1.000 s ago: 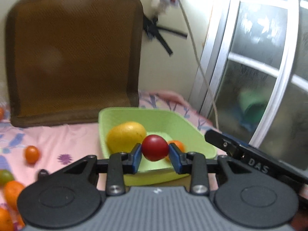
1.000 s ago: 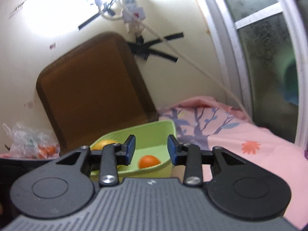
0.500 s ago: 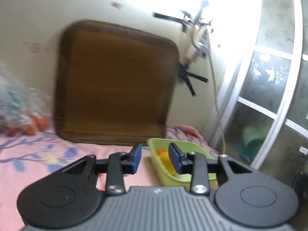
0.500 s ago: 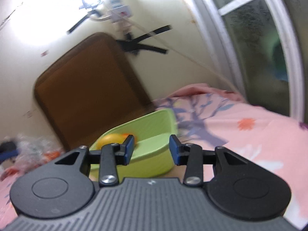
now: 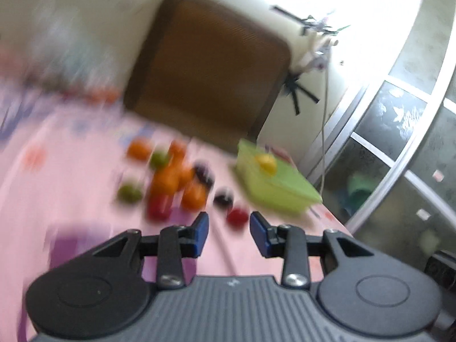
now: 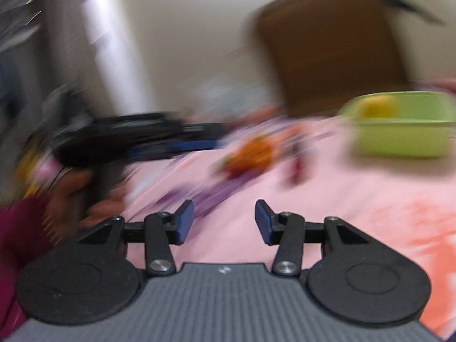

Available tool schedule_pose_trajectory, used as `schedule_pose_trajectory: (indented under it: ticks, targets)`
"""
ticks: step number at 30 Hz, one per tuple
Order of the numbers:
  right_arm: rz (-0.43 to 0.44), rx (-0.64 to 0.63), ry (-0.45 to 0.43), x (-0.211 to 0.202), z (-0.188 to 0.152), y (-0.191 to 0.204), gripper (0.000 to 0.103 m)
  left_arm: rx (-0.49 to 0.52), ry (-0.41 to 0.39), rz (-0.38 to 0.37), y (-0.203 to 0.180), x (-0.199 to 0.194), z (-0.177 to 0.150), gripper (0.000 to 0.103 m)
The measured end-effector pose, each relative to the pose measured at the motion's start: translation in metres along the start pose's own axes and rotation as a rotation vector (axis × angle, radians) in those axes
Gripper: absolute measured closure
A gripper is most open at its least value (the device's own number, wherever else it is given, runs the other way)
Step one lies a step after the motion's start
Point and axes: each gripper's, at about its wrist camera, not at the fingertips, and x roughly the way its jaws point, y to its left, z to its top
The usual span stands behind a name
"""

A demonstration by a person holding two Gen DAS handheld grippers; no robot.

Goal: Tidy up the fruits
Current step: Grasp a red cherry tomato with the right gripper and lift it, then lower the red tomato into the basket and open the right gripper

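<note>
Everything is motion-blurred. My left gripper [image 5: 229,232] is open by a narrow gap with nothing between its blue pads. Just beyond its tips a small red fruit [image 5: 236,216] lies on the pink cloth. Behind that is a pile of fruits [image 5: 171,179]: oranges, green ones, dark ones and a red one. The green tub [image 5: 273,183] stands to the right with a yellow fruit [image 5: 266,164] inside. My right gripper [image 6: 223,222] is empty and its jaws are opening above bare cloth. In the right wrist view the left gripper [image 6: 159,139] reaches toward the fruits [image 6: 250,154], and the tub [image 6: 399,134] is at far right.
A brown cushion [image 5: 205,74] leans on the wall behind the fruits. A glass door with a metal frame [image 5: 399,148] runs along the right. A cable [image 5: 323,131] hangs down by the tub. A hand [image 6: 79,191] in a maroon sleeve holds the left gripper.
The left gripper let the red fruit go at the tub and swung left to the fruit pile. The right gripper turned left from the tub toward the pile, its jaws spreading wider.
</note>
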Motion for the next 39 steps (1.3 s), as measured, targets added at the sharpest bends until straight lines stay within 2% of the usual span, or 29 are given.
schedule_pose_trajectory:
  ticks: [1,3,5,7,12,15,17,19,22,25,26,30,32,34,36,39]
  targets:
    - [0.066,-0.062,0.057,0.009,-0.006,0.015,0.053,-0.028,0.006,0.001,0.005,-0.007,-0.009,0.071]
    - [0.112,-0.263,0.16,0.026,-0.021,0.045,0.054,-0.07,0.015,0.017,0.01,-0.02,-0.029,0.071]
    - [0.174,-0.386,0.156,0.027,-0.032,0.058,0.057,-0.11,0.059,0.006,0.012,-0.025,-0.045,0.071]
    - [0.191,-0.354,0.176,0.03,-0.028,0.054,0.065,-0.122,0.062,-0.029,0.017,-0.031,-0.049,0.071]
    - [0.206,-0.293,0.154,0.028,-0.028,0.039,0.064,-0.142,0.033,-0.051,0.027,-0.041,-0.049,0.071]
    - [0.182,-0.303,0.137,0.03,-0.027,0.046,0.064,-0.138,0.058,-0.06,0.026,-0.043,-0.052,0.071]
    - [0.209,-0.326,0.151,0.027,-0.03,0.049,0.064,-0.124,0.06,-0.055,0.024,-0.047,-0.055,0.068]
    - [0.253,-0.363,0.183,0.027,-0.033,0.056,0.064,-0.137,0.055,-0.05,0.025,-0.049,-0.058,0.062]
    - [0.279,-0.412,0.255,0.029,-0.041,0.063,0.064,-0.14,0.046,-0.043,0.024,-0.053,-0.06,0.062]
    - [0.283,-0.406,0.26,0.027,-0.042,0.061,0.067,-0.133,0.047,-0.04,0.02,-0.052,-0.06,0.062]
    - [0.285,-0.411,0.262,0.025,-0.042,0.062,0.073,-0.126,0.047,-0.038,0.019,-0.052,-0.059,0.062]
    - [0.284,-0.36,0.243,0.019,-0.041,0.057,0.073,-0.062,0.044,-0.047,0.006,-0.044,-0.044,0.062]
    - [0.252,-0.303,0.178,0.012,-0.031,0.041,0.073,0.002,0.054,-0.044,-0.006,-0.034,-0.033,0.062]
    - [0.17,-0.23,0.092,0.001,-0.013,0.016,0.073,0.08,0.06,-0.028,-0.024,-0.016,-0.021,0.062]
    - [0.036,-0.131,-0.024,-0.013,0.009,-0.019,0.073,0.134,0.069,-0.022,-0.038,0.005,-0.009,0.062]
    - [-0.211,0.007,-0.206,-0.032,0.039,-0.069,0.073,0.19,0.098,0.025,-0.055,0.042,0.003,0.062]
